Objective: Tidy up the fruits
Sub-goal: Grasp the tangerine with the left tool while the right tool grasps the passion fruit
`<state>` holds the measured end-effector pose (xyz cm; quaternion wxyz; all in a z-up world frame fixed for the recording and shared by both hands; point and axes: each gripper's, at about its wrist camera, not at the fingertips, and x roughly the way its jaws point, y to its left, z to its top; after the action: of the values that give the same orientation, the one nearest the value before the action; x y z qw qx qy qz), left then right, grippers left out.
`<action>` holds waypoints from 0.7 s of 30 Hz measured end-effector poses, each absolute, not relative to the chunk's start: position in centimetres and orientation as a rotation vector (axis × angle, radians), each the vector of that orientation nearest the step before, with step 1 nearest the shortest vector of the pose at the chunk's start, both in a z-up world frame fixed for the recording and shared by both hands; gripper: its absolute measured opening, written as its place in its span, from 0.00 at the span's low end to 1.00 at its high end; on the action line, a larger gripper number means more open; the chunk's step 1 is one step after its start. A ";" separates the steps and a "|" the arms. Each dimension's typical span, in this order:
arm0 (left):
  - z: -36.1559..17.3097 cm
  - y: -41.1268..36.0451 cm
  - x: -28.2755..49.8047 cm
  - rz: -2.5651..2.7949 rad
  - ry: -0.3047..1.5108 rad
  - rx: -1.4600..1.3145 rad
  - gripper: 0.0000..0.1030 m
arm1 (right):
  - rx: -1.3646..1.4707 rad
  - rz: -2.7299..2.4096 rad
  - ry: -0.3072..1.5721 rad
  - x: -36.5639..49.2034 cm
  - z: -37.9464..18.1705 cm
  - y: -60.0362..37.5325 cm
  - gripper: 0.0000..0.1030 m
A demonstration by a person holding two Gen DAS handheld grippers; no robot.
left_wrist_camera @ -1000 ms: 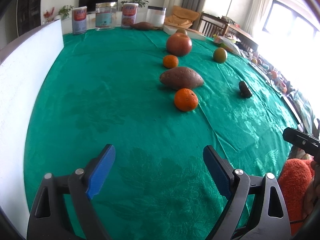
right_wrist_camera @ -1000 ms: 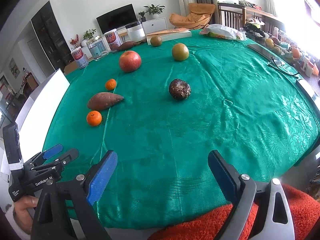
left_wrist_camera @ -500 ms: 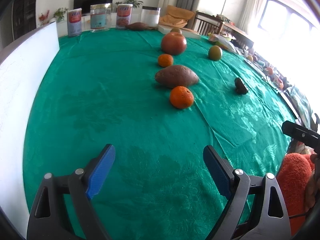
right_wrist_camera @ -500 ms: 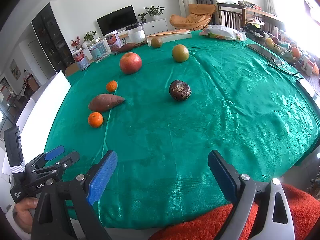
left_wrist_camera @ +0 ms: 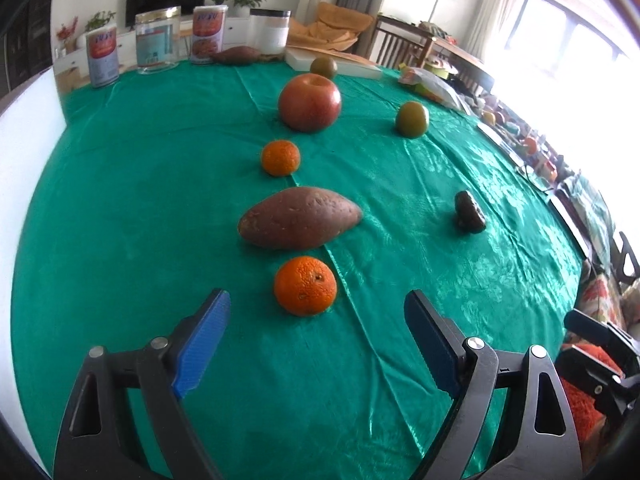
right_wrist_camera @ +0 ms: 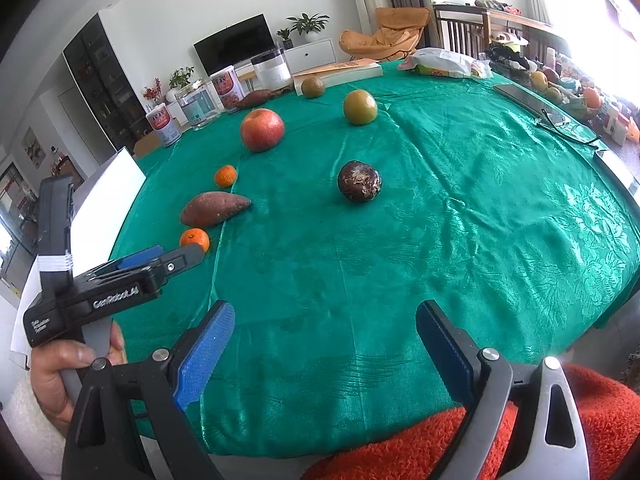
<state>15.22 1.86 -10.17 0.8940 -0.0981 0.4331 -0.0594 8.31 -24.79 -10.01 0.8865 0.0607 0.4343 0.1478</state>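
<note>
Looking along the left gripper [left_wrist_camera: 316, 312], the near orange [left_wrist_camera: 305, 286] now sits just beyond the blue fingers [left_wrist_camera: 204, 338], level with the gap between them but not yet inside it; a second ago it lay well up the green tablecloth [left_wrist_camera: 120, 208]. The jaws stand wide and are closing slightly, touching nothing. Behind the orange, in a line, come the sweet potato [left_wrist_camera: 300, 219], a small orange [left_wrist_camera: 280, 157] and the red apple [left_wrist_camera: 309, 102]. A green fruit [left_wrist_camera: 412, 119] and a dark wrinkled fruit [left_wrist_camera: 469, 213] lie to the right, apart from the row. All of them look larger and lower in the picture than before. Cans and jars [left_wrist_camera: 156, 42] stand along the far edge of the table.

From the right gripper [right_wrist_camera: 324, 344], whose jaws are spread wide with only cloth between them, the layout is unchanged from a second ago. The left gripper [right_wrist_camera: 176, 254], held in a hand [right_wrist_camera: 64, 376], has advanced up the table, and its tips now reach right beside the near orange [right_wrist_camera: 195, 239]. The dark wrinkled fruit [right_wrist_camera: 359, 181] sits near the middle, the red apple [right_wrist_camera: 262, 129] and green fruit [right_wrist_camera: 359, 107] further back.
</note>
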 end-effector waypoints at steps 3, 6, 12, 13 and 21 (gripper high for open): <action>-10.8 1.7 16.1 -0.109 0.909 -0.200 0.81 | 0.135 0.313 0.907 8.4 -10.1 -24.9 0.89; -10.8 1.0 16.2 -0.105 0.895 -0.143 0.59 | 0.145 0.317 0.913 8.5 -10.1 -25.0 0.89; -10.5 1.3 15.2 -0.114 0.881 -0.139 0.30 | 0.247 0.324 0.942 9.1 -10.8 -26.4 0.89; -10.4 1.6 14.9 -0.113 0.878 -0.140 0.30 | 0.283 0.325 0.948 9.2 -11.0 -27.0 0.89; -9.4 4.2 11.9 -0.102 0.878 -0.177 0.30 | 0.391 0.284 1.020 13.5 -11.5 -28.5 0.89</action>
<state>11.87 4.17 -9.44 0.9002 -0.0854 0.4241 -0.0493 13.48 -28.53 -11.45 0.8449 0.1852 0.4835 0.1344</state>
